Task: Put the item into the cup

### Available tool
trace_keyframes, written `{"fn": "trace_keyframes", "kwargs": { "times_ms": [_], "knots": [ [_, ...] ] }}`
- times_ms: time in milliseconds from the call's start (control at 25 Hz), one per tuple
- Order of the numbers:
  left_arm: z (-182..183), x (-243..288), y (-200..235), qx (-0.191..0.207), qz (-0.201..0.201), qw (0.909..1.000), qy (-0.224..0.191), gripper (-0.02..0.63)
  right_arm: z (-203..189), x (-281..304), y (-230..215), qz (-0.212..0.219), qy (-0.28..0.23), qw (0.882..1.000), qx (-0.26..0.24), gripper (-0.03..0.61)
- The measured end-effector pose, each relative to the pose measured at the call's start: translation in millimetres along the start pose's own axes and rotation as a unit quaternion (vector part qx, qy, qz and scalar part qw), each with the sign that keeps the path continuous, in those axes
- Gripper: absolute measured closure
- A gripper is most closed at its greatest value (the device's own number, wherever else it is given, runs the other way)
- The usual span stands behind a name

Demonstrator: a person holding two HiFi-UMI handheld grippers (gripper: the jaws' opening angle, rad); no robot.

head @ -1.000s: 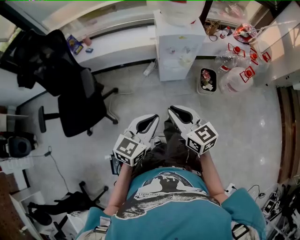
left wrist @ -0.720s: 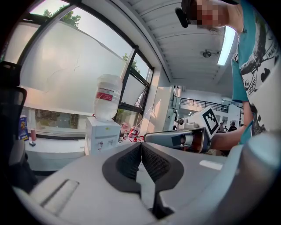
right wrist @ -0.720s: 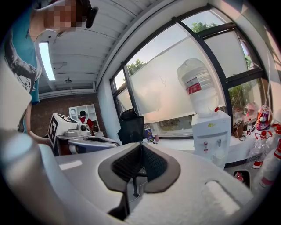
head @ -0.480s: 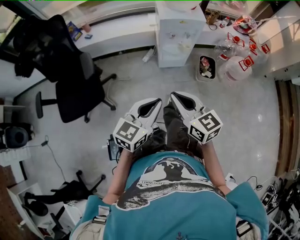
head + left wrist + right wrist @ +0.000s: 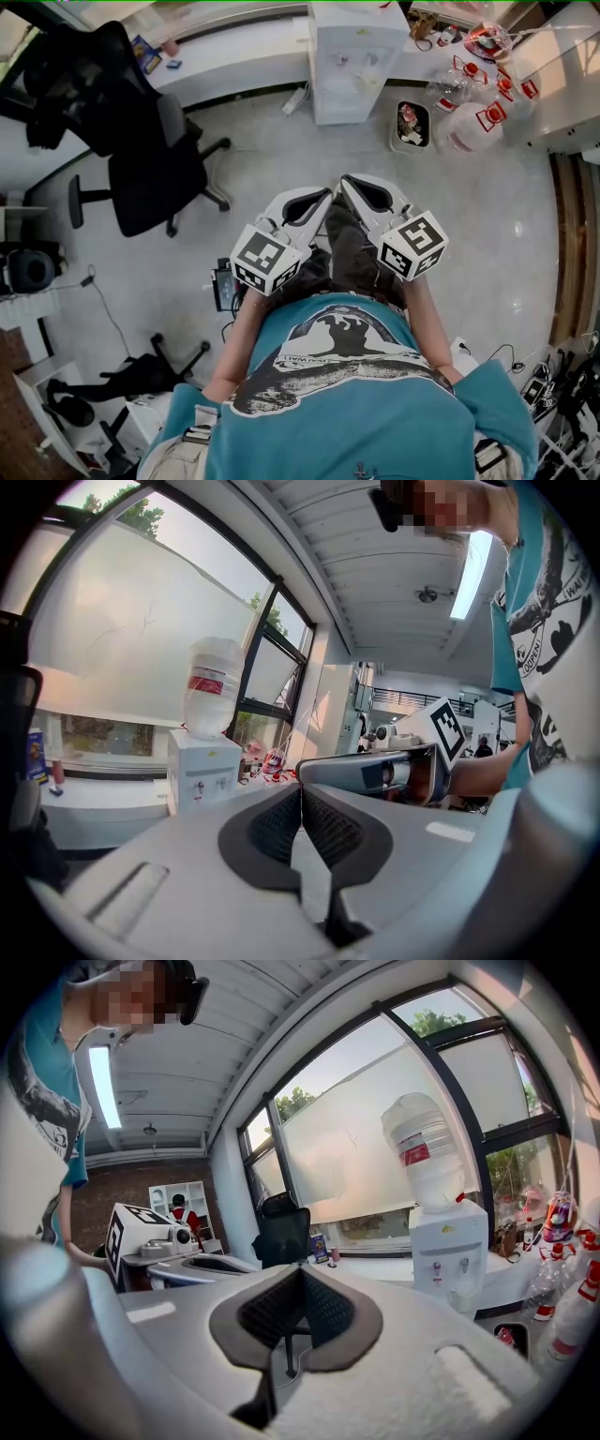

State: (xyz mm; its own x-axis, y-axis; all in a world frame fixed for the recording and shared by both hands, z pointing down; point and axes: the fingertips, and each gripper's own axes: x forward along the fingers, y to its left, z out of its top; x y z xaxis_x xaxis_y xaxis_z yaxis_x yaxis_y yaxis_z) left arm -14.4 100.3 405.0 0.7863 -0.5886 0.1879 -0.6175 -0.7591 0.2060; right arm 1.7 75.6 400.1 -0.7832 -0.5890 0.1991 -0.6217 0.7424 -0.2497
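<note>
No cup and no item to go in it show in any view. I hold both grippers side by side in front of my chest, high above the floor. In the head view my left gripper is shut with nothing between its jaws, and my right gripper beside it is also shut and empty. The left gripper view has its dark pads pressed together at the tips, with the right gripper's marker cube beyond. In the right gripper view the pads likewise meet, and the left gripper's cube sits at left.
A white water dispenser stands ahead against a long white counter. A black office chair is at left. A small bin and large water bottles sit at right. Cables and gear lie on the floor at lower left.
Both grippers have drifted slightly up and forward in the head view, staying shut and side by side. The camera has shifted a little with them.
</note>
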Motion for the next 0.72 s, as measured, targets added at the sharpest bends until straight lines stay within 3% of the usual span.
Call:
{"fn": "trace_keyframes", "kwargs": {
  "times_ms": [720],
  "knots": [
    [-2, 0, -13, 0.013, -0.005, 0.9999, 0.007, 0.612, -6, -8, 6, 0.009, 0.006, 1.000, -0.004, 0.578]
  ]
}}
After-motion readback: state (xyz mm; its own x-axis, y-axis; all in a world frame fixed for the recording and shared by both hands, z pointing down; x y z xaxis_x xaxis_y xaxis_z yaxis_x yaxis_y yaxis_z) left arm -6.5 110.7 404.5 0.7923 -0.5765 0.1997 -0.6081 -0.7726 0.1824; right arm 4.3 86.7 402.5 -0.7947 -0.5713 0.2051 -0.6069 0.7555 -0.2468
